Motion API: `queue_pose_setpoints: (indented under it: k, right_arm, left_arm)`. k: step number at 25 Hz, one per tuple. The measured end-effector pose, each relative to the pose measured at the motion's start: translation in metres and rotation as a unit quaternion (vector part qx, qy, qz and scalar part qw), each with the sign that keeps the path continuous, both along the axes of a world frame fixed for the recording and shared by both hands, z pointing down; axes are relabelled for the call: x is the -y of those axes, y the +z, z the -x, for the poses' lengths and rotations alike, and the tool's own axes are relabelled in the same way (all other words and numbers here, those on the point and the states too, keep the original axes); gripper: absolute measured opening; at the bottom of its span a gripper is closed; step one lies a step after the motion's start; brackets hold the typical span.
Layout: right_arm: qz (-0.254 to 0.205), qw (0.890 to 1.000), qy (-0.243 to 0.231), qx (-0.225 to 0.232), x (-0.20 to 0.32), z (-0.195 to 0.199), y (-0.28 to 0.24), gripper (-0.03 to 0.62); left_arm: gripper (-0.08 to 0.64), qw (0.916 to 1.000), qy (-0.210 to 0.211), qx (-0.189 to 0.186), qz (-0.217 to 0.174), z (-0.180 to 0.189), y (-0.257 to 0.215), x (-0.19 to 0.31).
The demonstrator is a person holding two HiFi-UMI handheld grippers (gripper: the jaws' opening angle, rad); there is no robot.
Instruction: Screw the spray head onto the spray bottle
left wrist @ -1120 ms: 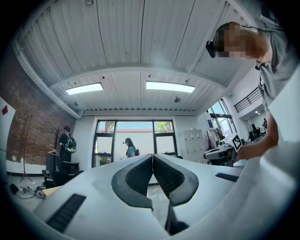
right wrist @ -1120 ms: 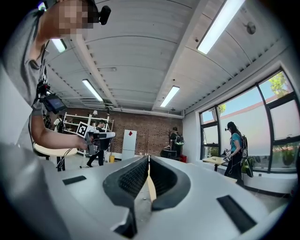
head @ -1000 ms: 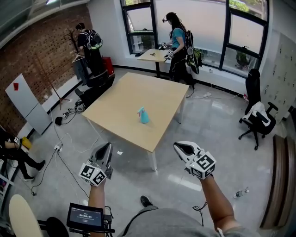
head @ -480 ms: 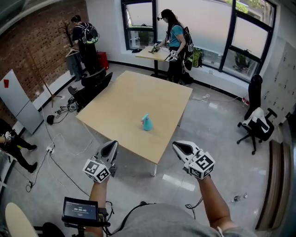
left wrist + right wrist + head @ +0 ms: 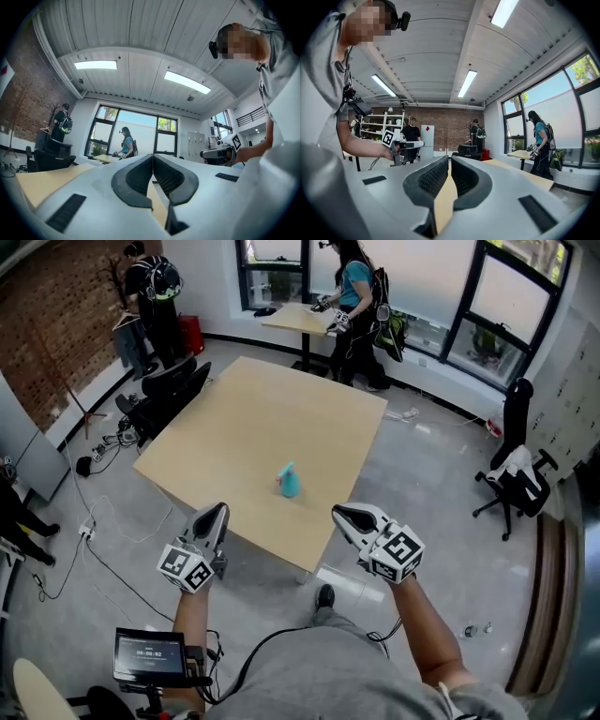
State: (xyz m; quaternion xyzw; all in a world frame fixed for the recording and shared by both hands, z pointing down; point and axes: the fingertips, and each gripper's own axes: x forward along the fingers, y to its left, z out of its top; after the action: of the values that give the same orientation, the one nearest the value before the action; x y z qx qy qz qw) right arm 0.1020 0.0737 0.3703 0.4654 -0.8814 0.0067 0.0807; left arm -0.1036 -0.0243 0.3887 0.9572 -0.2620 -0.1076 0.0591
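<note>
head view: from my head, steeply down, my left gripper (image 5: 216,512) and right gripper (image 5: 343,515) near, table (image 5: 253,418) beyond | left gripper view: low along jaws, toward windows (image 5: 136,129) | right gripper view: along jaws, toward brick wall (image 5: 445,124) | shared: table

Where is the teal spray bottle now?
In the head view the spray bottle stands on the wooden table, near its closest edge, ahead of and between the left gripper and right gripper.
</note>
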Motion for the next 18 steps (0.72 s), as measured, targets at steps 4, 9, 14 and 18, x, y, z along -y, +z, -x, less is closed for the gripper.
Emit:
queue_pose_setpoints:
  k: [4,9,14,18]
  right_arm:
    - [0.011,1.0,-0.021,0.015,0.051,-0.023,0.013,0.008]
    - [0.029,0.997,-0.063,0.021,0.113,-0.051,0.029,0.008]
    - [0.061,0.99,-0.127,-0.01,0.152,-0.06,0.051,0.018]
    - [0.077,0.981,-0.168,-0.064,0.186,-0.058,0.071,0.104]
  left_arm:
    - [0.005,0.9999,-0.015,0.005,0.005,-0.027,0.01,0.041]
    - [0.005,0.9991,-0.037,0.008,0.019,-0.068,0.028,0.088]
    - [0.006,0.9971,-0.047,0.019,0.057,-0.095,0.066,0.114]
    - [0.006,0.9948,-0.022,0.051,0.085,-0.112,0.102,0.142]
